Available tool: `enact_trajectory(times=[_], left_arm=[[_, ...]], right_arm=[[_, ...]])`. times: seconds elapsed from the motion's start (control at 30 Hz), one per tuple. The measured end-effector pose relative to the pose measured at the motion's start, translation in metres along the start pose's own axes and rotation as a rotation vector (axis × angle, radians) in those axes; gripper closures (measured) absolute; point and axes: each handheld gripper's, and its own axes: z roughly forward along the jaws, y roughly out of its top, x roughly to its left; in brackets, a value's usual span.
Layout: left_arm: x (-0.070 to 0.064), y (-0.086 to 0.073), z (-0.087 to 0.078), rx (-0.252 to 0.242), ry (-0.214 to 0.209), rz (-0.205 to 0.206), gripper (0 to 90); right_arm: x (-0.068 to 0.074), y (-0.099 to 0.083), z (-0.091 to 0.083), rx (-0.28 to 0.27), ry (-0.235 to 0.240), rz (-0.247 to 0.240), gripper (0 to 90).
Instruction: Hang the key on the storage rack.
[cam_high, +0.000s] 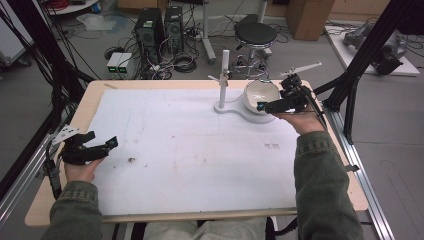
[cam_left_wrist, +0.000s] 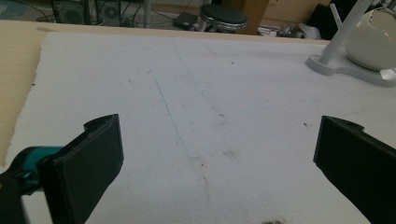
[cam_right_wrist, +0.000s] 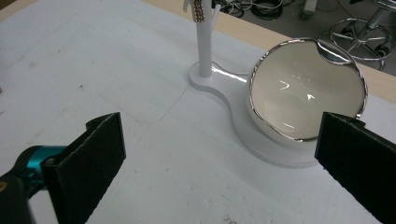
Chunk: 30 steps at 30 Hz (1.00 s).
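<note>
**Approach phase: bowl not yet taken**

R gripper (cam_high: 263, 106) is held just short of the bowl (cam_high: 260, 92), jaws spread wide. In the right gripper view the bowl (cam_right_wrist: 303, 93) is seen ahead of the fingers (cam_right_wrist: 88, 158), nearer the right one than the left; its silver-edged rim tilts toward the camera. No contact is made: bare mat can be seen between the fingertips and the bowl's near wall. Whether the right finger is level with the rim or below it can't be told, as the finger covers that edge.

The bowl is seated on the round end of a white stand (cam_right_wrist: 224, 86), w/ a thin post (cam_right_wrist: 204, 46) rising from the other end, beyond the left finger. Something beaded hangs at the post's top, cut off by the frame.

L gripper (cam_high: 95, 147) is parked well apart from all this, low over the mat (cam_high: 190, 150) at the near-left. Its jaws are also wide open, nothing between them; in the left gripper view the stand (cam_left_wrist: 336, 65) and bowl (cam_left_wrist: 373, 39) sit far beyond the right finger (cam_left_wrist: 355, 163).

Progress, as judged: early. Reach is about done, grasp isn't started. Left to do: right-hand fingers to be brought either side of the rim or wall, closed, and the bowl lifted off its seat. Rim looks thin and glossy, so a slip is possible; the stand may need steadying by the L gripper, which is too far off for that now.
</note>
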Motion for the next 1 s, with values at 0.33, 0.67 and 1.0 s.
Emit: enact_trajectory(times=[0.33, 0.67, 1.0], left_arm=[[0.000, 0.000, -0.001, 0.000, 0.001, -0.002, 2.0], [0.000, 0.000, -0.001, 0.001, 0.002, 0.000, 2.0], [0.000, -0.001, -0.002, -0.001, 0.002, -0.004, 2.0]], right_arm=[[-0.008, -0.036, -0.009, -0.034, -0.021, 0.049, 0.8], [-0.013, -0.065, -0.004, -0.055, -0.056, 0.069, 0.8], [-0.010, -0.087, 0.017, -0.035, -0.062, 0.073, 0.8]])
